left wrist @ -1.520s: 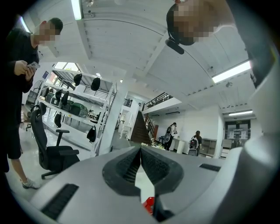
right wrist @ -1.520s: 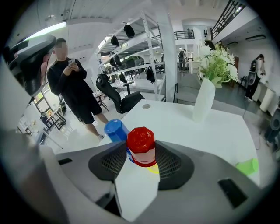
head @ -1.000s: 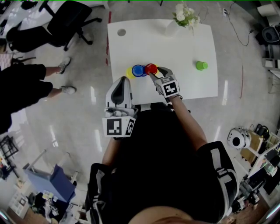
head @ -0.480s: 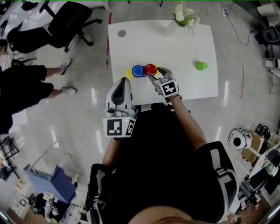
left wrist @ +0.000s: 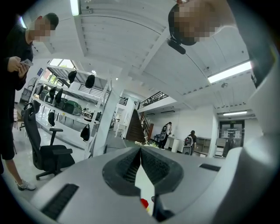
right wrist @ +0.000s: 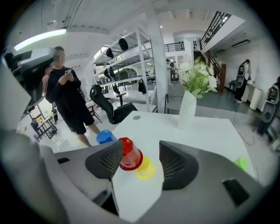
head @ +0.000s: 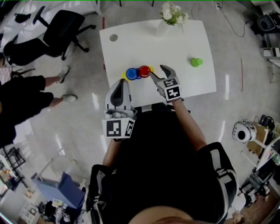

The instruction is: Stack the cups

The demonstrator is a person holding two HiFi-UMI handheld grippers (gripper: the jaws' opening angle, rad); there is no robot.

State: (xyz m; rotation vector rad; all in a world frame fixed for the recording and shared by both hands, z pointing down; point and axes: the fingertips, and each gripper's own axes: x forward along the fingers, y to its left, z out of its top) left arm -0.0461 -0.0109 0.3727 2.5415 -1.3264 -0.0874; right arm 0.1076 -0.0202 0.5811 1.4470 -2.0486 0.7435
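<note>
The head view looks steeply down from high above the white table (head: 175, 48). The left gripper view faces level, across the room. The right gripper view tilts down, close over that table; it and the head view share the red cup (right wrist: 129, 154).

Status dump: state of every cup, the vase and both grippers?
right gripper: open, jaws just been opening, nothing between them.
left gripper: shut, empty.
red cup: upside down, not gripped.
yellow cup: on table beside red cup.
blue cup: upside down, on table.
green cup: alone at table's right, unstacked.
vase: upright, holding flowers.
</note>
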